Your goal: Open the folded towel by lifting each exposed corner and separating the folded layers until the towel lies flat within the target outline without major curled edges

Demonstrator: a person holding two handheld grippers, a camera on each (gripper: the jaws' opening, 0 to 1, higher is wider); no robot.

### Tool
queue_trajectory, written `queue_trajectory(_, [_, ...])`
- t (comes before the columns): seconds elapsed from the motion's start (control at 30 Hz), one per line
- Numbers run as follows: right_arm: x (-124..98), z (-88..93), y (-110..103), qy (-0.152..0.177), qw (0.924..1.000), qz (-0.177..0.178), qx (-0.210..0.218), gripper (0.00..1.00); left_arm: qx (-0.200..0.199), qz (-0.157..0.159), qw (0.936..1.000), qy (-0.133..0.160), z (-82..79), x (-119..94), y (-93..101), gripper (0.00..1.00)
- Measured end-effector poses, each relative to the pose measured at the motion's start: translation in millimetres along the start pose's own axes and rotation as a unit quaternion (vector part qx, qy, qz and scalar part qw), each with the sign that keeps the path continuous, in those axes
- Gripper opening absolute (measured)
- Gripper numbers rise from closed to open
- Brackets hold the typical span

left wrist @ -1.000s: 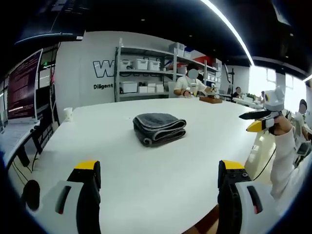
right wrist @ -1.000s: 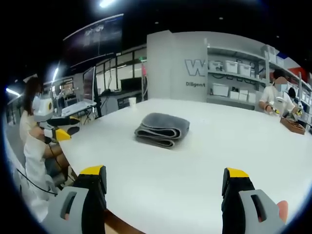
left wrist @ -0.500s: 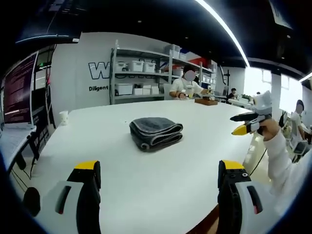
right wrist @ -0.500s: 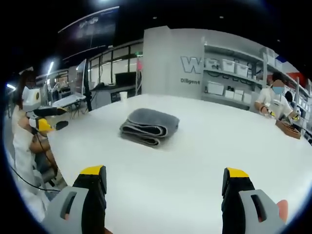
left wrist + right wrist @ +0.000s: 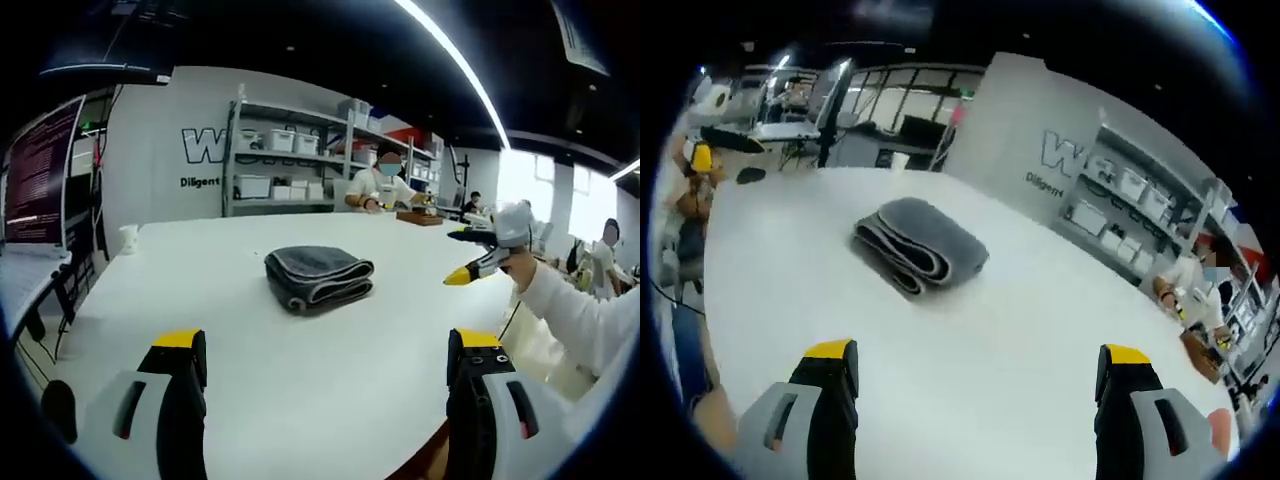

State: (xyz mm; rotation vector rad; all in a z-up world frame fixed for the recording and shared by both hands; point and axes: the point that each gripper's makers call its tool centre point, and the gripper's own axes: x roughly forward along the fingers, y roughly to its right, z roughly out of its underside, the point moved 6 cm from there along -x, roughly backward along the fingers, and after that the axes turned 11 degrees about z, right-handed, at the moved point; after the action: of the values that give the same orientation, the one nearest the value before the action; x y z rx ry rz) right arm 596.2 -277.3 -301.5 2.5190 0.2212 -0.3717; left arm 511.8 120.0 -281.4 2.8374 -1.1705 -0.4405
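- Left gripper [image 5: 325, 360]: jaws spread wide, yellow-tipped, holding nothing, raised over the near edge of the white table [image 5: 300, 350].
- Right gripper [image 5: 975, 375]: jaws also spread wide, nothing between them, above the table [image 5: 1020, 300], view rolled to one side.
- In the left gripper view the right gripper [image 5: 478, 252] comes in from the right, held in a hand with a white sleeve [image 5: 570, 320], above the table's right edge; can't tell its jaw gap from this angle.
- In the right gripper view the left gripper [image 5: 710, 148] sits at the far left edge, yellow tip visible, small and blurred.
- Grey towel [image 5: 318, 277] still folded, stacked layers with rounded fold edges facing the camera, lying mid-table, well apart from both grippers. Same towel [image 5: 919, 245] in the right gripper view, fold edges toward lower left.
- Small white cup [image 5: 128, 238] near the table's far left edge.
- Behind: grey shelving [image 5: 290, 155] with white bins, wall with big lettering, a seated person [image 5: 382, 186] at the table's far side, monitor [image 5: 35, 175] on the left.
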Motion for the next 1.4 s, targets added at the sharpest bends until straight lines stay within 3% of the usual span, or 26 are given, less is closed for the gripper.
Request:
queue_trajectory(0.13, [23, -4.5, 5, 0.0, 0.9958, 0.039, -0.083, 0.99, -0.005, 0.002, 1.0, 0.004, 2.0, 0, -1.1, 0.99])
queue_trajectory(0.4, [62, -22.2, -6, 0.025, 0.986, 0.049, -0.157, 0.99, -0.011, -0.006, 0.9997, -0.022, 21.9, -4, -5.1, 0.99])
queue_trajectory(0.5, [75, -34.0, -11, 0.037, 0.9732, 0.076, -0.214, 0.99, -0.01, -0.004, 0.9998, -0.015, 25.0, -7, -6.9, 0.99])
queue_trajectory(0.63, [90, -45.2, -26, 0.054, 0.9543, 0.083, -0.282, 0.99, -0.019, -0.003, 0.9998, -0.008, 22.8, -9, -13.1, 0.99])
queue_trajectory(0.7, [95, -46.8, -32, 0.055, 0.9494, 0.083, -0.298, 0.97, -0.02, -0.008, 0.9997, 0.008, 20.2, -10, -15.1, 0.99])
queue_trajectory(0.83, [107, -45.8, -43, 0.064, 0.9313, 0.079, -0.35, 0.87, -0.023, -0.003, 0.9997, 0.0, 22.4, -12, -16.8, 0.99])
queue_trajectory(1.0, [118, -41.4, -55, 0.055, 0.9298, 0.073, -0.357, 0.87, -0.022, -0.017, 0.9996, 0.003, 23.5, -17, -21.7, 0.99])
queue_trajectory(1.07, [121, -42.5, -58, 0.06, 0.9213, 0.08, -0.376, 0.84, -0.023, -0.015, 0.9996, -0.001, 24.6, -17, -21.6, 0.99])
queue_trajectory(1.2, [121, -44.8, -64, 0.076, 0.9151, 0.082, -0.387, 0.8, -0.024, -0.014, 0.9996, 0.003, 24.3, -16, -19.9, 0.99])
queue_trajectory(1.3, [119, -46.1, -71, 0.091, 0.8997, 0.081, -0.419, 0.71, -0.023, -0.008, 0.9997, -0.001, 24.6, -14, -18.1, 0.99])
queue_trajectory(1.4, [119, -45.5, -76, 0.096, 0.8931, 0.078, -0.433, 0.67, -0.022, -0.004, 0.9997, 0.002, 23.8, -13, -16.2, 0.99])
